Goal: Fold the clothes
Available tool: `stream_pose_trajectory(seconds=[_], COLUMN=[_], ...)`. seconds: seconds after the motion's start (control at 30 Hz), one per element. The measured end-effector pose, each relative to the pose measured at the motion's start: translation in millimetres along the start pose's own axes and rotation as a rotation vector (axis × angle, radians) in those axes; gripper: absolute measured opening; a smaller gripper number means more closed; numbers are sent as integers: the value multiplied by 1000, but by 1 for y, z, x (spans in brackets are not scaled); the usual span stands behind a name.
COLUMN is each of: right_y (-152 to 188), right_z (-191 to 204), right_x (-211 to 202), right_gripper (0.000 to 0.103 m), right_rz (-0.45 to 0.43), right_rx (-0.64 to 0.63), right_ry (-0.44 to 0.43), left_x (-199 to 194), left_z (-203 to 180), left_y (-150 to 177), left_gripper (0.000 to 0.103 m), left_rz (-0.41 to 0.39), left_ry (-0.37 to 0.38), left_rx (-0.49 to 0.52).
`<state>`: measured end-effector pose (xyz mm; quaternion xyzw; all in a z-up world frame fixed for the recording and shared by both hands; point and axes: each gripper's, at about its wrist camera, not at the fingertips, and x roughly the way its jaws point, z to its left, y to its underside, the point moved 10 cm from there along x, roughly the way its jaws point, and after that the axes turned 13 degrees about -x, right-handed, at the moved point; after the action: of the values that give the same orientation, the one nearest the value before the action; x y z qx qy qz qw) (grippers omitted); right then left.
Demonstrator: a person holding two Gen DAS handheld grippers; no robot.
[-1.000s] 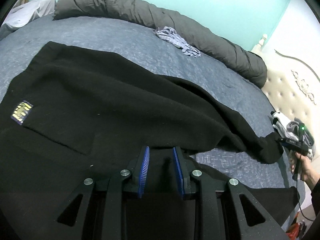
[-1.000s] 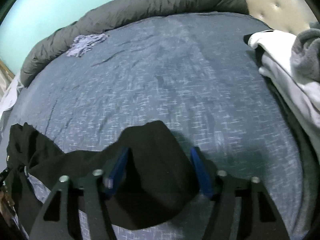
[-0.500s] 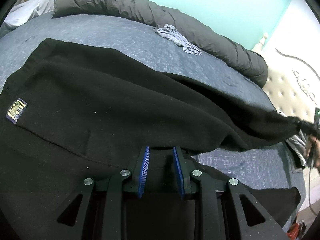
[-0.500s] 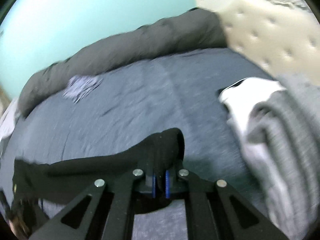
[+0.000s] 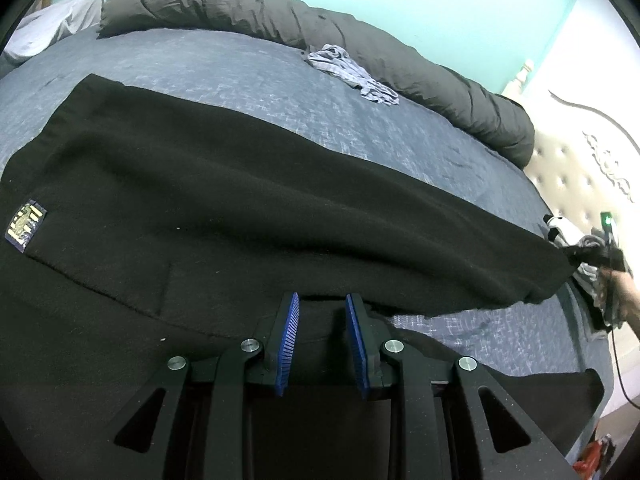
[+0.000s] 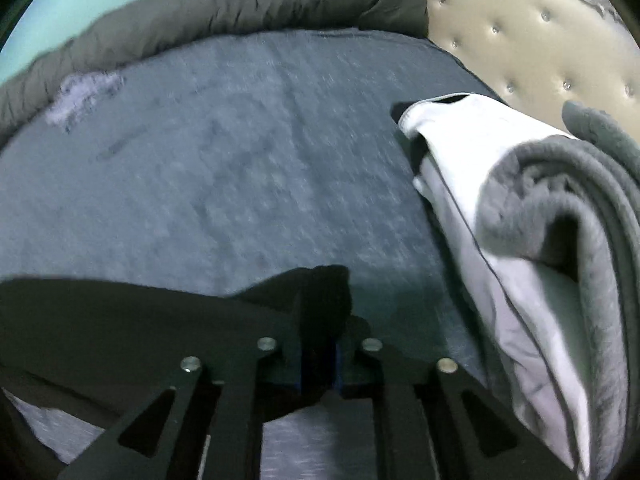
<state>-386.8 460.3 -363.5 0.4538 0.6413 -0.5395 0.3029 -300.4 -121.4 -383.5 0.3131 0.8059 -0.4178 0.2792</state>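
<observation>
Left tool (image 5: 322,340) sat low over the near edge of the black garment (image 5: 240,208), its blue ribbed pads (image 5: 289,344) standing partly apart with black cloth lying between them; whether the pads pressed that cloth I could not tell. Right tool (image 6: 320,364) had the garment's far end (image 6: 316,296) pinched between nearly closed pads, and those jaws were easing open, cloth bunched up over the fingertips.

Garment lay spread across the blue-grey bed (image 5: 248,80), running from my left tool out to the right tool (image 5: 596,254), which showed small at the right edge of the left view with a hand (image 5: 628,296) behind it and a green light above. Cloth between the two tools looked pulled into a long taut ridge. Small yellow-and-blue label (image 5: 25,226) on the garment's left part, a patch pocket just right of it.

Dark grey rolled duvet (image 5: 320,28) lined the far side of the bed against a turquoise wall. Crumpled pale striped cloth (image 5: 352,74) lay on the bed just in front of the duvet. Folded stack beside the right tool: a white piece (image 6: 472,148) under a grey fleece one (image 6: 560,208), near the cream tufted headboard (image 6: 532,40). Right view was motion-blurred.
</observation>
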Motion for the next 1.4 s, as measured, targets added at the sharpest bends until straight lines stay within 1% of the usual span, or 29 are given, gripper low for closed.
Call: stream_pose_trajectory(seconds=[0.07, 0.13, 0.2, 0.23, 0.27, 0.3, 0.33, 0.4, 0.5, 0.6, 0.67, 0.77, 0.9, 0.97, 1.03, 1.1, 1.13, 1.23, 1.37, 1.4], right_y=[4, 3, 2, 0, -1, -1, 1, 7, 23, 40, 48, 45, 32, 26, 22, 21, 20, 28, 48, 52], right_z=[-2, -7, -14, -15, -15, -12, -4, 14, 55, 94, 113, 135, 172, 197, 223, 249, 262, 292, 319, 323], right_x=[-4, -11, -20, -28, -36, -42, -49, -57, -64, -57, -50, -51, -59, -60, -61, -57, -56, -52, -44, -42], right_gripper=[21, 33, 35, 35, 36, 42, 51, 54, 54, 54, 54, 54, 54, 54, 54, 54, 54, 54, 53, 51], right_rz=[-20, -48, -70, -97, -124, -154, -178, -200, -194, -166, -143, -168, -178, -179, -171, -159, -153, -127, -75, -65], right_rx=[-38, -52, -53, -33, -12, 14, 37, 46, -3, -24, -34, -36, -77, -99, -125, -179, -204, -252, -344, -364], right_ry=[28, 58, 99, 93, 82, 43, -22, -106, -219, -346, -373, -424, -465, -498, -536, -538, -540, -559, -547, -548], left_x=[0, 0, 0, 0, 0, 0, 0, 0, 1, 1, 1, 1, 1, 1, 2, 3, 4, 5, 2, 1], left_z=[0, -1, -1, -2, -2, -3, -3, -4, -5, -5, -5, -5, -4, -2, -2, -2, -2, -2, -1, 0], left_y=[0, 0, 0, 0, 0, 0, 0, 0, 0, 0, -1, -1, -6, -8, -9, -9, -9, -7, -8, -9], left_gripper=[27, 27, 27, 27, 27, 27, 27, 27, 27, 27, 28, 34, 35, 35, 38, 44, 44, 45, 45, 45], left_rz=[2, 2, 1, 1, 0, 0, -1, -1, -3, -1, 0, 1, -7, -12, -14, -12, -8, 4, 2, 0], left_ry=[0, 0, 0, 0, 0, 0, 0, 0, 1, 2, 3, 5, 6, 5, 5, 5, 5, 6, 11, 12], left_rx=[2, 3, 4, 5, 5, 6, 6, 7, 8, 9, 10, 11, 5, -1, -4, -4, -5, -5, -6, -7])
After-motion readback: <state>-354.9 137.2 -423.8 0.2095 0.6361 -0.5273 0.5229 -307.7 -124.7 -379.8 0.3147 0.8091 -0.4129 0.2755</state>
